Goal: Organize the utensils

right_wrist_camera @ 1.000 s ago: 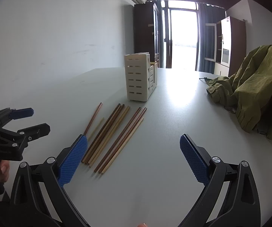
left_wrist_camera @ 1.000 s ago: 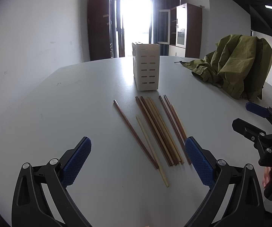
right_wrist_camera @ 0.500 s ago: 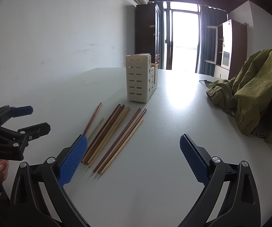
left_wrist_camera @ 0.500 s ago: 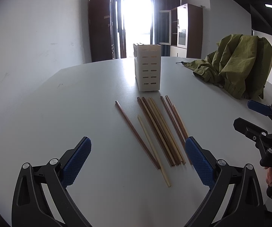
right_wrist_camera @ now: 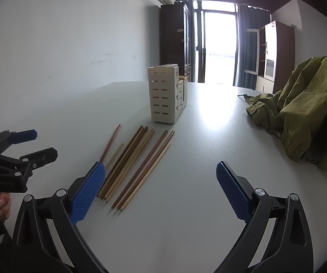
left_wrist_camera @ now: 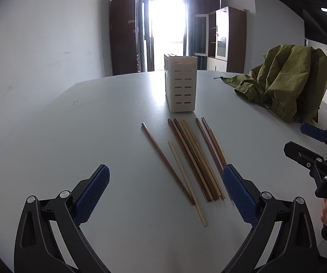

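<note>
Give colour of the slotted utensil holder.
Cream slotted utensil holder; clearest in the left wrist view.

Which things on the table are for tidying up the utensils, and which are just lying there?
For the job:
- chopsticks, lying loose on the table
- slotted holder, standing behind them
- left gripper and right gripper, both open and empty

Just lying about:
- green jacket, heaped at the table's right side

Bare table [left_wrist_camera: 90,118] all around the loose chopsticks [left_wrist_camera: 193,159]; slotted holder [left_wrist_camera: 181,86] just beyond, jacket [left_wrist_camera: 288,79] far right.
</note>
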Motion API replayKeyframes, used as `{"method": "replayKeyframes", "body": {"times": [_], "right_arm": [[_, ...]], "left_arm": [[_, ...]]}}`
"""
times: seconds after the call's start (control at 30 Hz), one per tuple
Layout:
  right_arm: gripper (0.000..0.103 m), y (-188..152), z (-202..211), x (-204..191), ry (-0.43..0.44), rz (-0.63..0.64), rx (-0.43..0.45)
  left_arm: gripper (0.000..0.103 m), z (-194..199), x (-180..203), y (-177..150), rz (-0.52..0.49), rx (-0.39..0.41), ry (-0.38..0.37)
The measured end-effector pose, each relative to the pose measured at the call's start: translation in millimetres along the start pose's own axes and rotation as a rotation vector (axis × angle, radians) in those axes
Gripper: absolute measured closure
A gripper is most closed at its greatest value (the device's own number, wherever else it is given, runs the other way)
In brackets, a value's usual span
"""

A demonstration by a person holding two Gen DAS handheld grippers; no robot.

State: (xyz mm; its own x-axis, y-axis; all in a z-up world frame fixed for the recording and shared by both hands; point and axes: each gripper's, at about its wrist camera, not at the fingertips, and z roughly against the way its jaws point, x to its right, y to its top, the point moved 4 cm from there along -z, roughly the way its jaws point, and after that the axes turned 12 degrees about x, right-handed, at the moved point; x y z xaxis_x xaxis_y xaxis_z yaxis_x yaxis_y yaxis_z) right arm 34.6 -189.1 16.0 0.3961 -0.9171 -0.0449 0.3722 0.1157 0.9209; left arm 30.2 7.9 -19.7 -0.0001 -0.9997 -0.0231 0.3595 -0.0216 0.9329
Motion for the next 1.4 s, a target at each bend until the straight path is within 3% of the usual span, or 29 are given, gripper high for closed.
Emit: {"method": "replayKeyframes", "body": {"times": [1.03, 1.4], "right_arm": [[0.004, -3, -15, 6, -0.01, -0.006, -0.061], [0.004, 6, -34, 14, -0.035, -0.003, -0.084]], "left_arm": [[0.006, -2, -8, -1, -0.016, 0.006, 0.067], [0.006, -29, -21, 9, 0.034, -0.027, 0.058]]}}
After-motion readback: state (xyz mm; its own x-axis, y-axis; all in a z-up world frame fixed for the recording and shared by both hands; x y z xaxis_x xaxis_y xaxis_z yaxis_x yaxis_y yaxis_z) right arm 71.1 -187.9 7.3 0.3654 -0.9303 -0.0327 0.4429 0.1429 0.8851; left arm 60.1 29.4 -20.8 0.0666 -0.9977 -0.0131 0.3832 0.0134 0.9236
